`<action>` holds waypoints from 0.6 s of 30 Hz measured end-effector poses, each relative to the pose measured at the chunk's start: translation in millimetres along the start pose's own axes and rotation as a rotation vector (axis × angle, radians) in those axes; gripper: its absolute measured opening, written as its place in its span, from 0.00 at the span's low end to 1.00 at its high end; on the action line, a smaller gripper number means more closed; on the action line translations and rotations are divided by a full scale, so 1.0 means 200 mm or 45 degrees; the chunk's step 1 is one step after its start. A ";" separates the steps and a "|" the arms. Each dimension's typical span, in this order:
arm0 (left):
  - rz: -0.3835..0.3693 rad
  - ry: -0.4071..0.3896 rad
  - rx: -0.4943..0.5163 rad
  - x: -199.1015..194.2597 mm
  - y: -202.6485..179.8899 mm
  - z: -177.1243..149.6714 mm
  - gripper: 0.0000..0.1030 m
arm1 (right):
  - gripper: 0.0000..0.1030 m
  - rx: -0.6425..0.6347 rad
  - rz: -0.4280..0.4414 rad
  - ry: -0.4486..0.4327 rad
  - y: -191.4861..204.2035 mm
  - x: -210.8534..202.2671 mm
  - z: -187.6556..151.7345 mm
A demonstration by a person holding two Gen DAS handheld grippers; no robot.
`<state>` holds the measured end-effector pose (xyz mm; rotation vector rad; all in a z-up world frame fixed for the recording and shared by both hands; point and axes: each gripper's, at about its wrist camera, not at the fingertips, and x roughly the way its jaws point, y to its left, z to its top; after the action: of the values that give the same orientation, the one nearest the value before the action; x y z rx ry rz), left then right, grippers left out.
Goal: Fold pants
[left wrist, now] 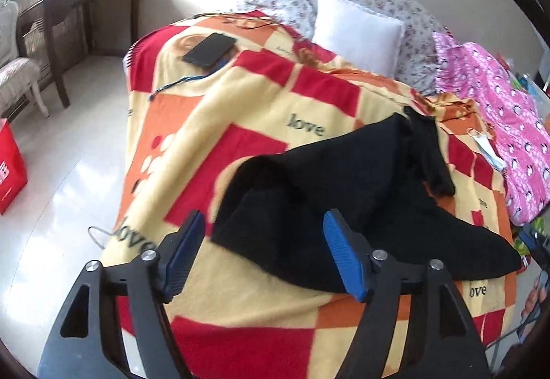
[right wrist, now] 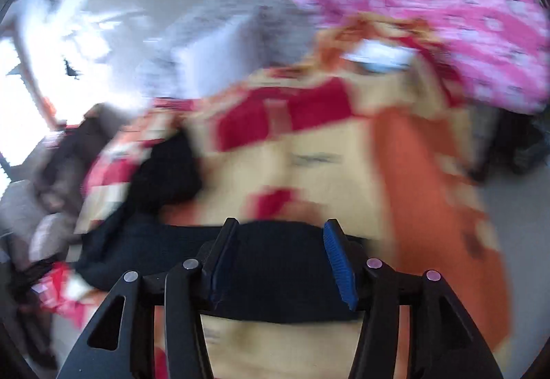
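Black pants [left wrist: 343,193] lie crumpled on a bed covered by a yellow, red and orange checked blanket [left wrist: 213,138]. My left gripper [left wrist: 264,224] is open, its blue pads above the near edge of the pants, holding nothing. In the blurred right wrist view, the pants [right wrist: 275,262] lie as a dark band across the blanket [right wrist: 326,165]. My right gripper [right wrist: 280,231] is open with the pants' edge between its fingers.
A black phone [left wrist: 209,50] with a cable lies at the bed's far left. A white pillow [left wrist: 357,33] and floral bedding sit at the head. Pink patterned cloth [left wrist: 502,124] and a face mask [left wrist: 488,145] lie at right. A dark desk [left wrist: 86,0], chair and red bag [left wrist: 10,169] stand left on the floor.
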<state>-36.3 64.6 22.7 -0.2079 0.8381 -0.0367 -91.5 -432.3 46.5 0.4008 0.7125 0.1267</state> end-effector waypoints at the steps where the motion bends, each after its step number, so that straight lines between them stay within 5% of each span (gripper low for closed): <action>1: -0.007 0.006 0.005 0.02 -0.02 0.00 0.71 | 0.53 -0.027 0.096 0.038 0.09 0.08 0.01; 9: -0.028 0.062 0.012 0.17 -0.06 -0.01 0.71 | 0.53 -0.135 0.509 0.302 0.79 0.75 -0.02; 15: 0.008 0.013 -0.025 0.11 0.08 0.02 0.71 | 0.51 -0.140 0.409 0.478 0.99 1.25 -0.04; 17: 0.027 0.004 -0.032 0.09 0.13 0.03 0.71 | 0.06 -0.111 0.471 0.481 1.01 1.29 -0.03; 18: 0.036 -0.003 -0.035 0.08 0.15 0.04 0.71 | 0.04 -0.110 0.511 0.463 1.03 1.27 -0.02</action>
<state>-22.1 93.8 10.5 -0.2219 0.8392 0.0014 101.3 -178.1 -29.4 0.4396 0.9733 0.6194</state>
